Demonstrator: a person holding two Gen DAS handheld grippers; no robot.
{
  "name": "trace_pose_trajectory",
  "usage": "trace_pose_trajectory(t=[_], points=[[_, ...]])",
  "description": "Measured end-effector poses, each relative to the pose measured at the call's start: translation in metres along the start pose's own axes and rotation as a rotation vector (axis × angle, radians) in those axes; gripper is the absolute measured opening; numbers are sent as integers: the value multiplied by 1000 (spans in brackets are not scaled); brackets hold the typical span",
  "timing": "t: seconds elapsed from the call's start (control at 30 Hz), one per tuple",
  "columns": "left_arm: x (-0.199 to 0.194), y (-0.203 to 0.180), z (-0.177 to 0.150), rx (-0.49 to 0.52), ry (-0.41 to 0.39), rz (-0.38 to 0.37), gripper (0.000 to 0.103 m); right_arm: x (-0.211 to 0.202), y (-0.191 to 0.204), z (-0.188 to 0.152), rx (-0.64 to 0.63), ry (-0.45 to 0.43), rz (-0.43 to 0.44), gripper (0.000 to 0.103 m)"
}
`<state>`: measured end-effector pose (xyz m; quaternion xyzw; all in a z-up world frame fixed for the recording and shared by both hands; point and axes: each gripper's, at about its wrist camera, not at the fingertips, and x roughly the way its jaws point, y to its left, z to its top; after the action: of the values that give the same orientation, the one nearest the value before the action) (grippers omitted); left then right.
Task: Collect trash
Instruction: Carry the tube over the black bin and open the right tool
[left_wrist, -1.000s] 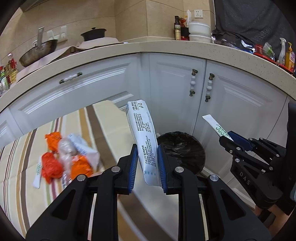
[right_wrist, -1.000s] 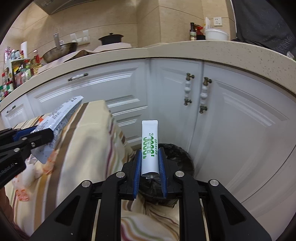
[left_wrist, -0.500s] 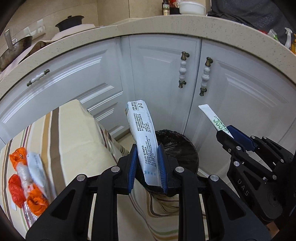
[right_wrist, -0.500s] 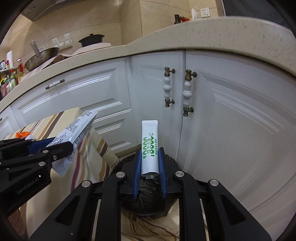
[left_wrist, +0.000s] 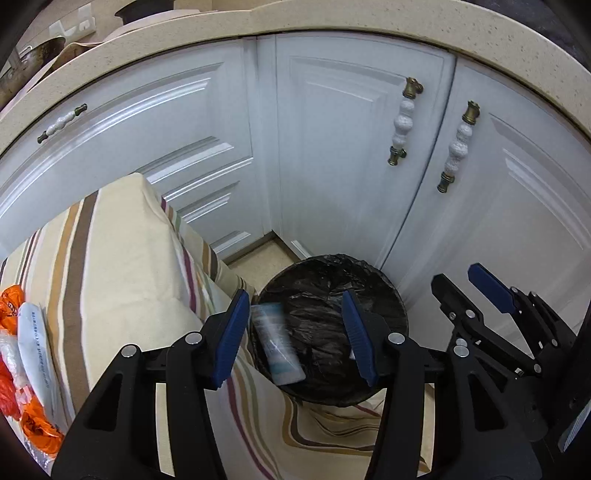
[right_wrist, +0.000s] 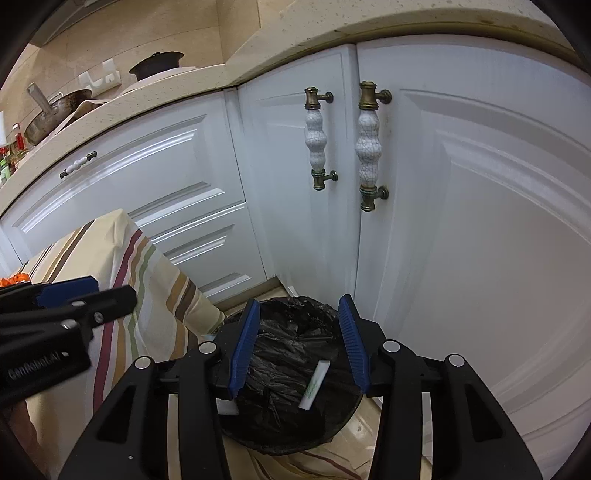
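Left wrist view: orange wrappers (left_wrist: 11, 306) and a white packet (left_wrist: 35, 347) lie on the striped tabletop (left_wrist: 110, 258) at the left edge. The left hand-held gripper (left_wrist: 295, 332) has just been opening; its jaws stand spread above the black-lined bin (left_wrist: 332, 321), and a blurred white packet (left_wrist: 277, 347) sits free inside it. The right hand-held gripper (right_wrist: 299, 339), jaws likewise just spread, hangs over the same bin, a small white tube (right_wrist: 314, 384) loose on the liner.
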<state>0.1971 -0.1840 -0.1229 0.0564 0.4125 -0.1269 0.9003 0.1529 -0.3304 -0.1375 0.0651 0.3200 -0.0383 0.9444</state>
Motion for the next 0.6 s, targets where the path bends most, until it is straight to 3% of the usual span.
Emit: trace_pose_trajectory(t=[0.37, 0.6], points=[[-74, 48, -11, -47, -110, 35, 51, -46, 31, 0, -39, -31, 29, 48], [-130, 102, -46, -110, -152, 131, 52, -85, 77, -11, -94, -45, 111, 51]])
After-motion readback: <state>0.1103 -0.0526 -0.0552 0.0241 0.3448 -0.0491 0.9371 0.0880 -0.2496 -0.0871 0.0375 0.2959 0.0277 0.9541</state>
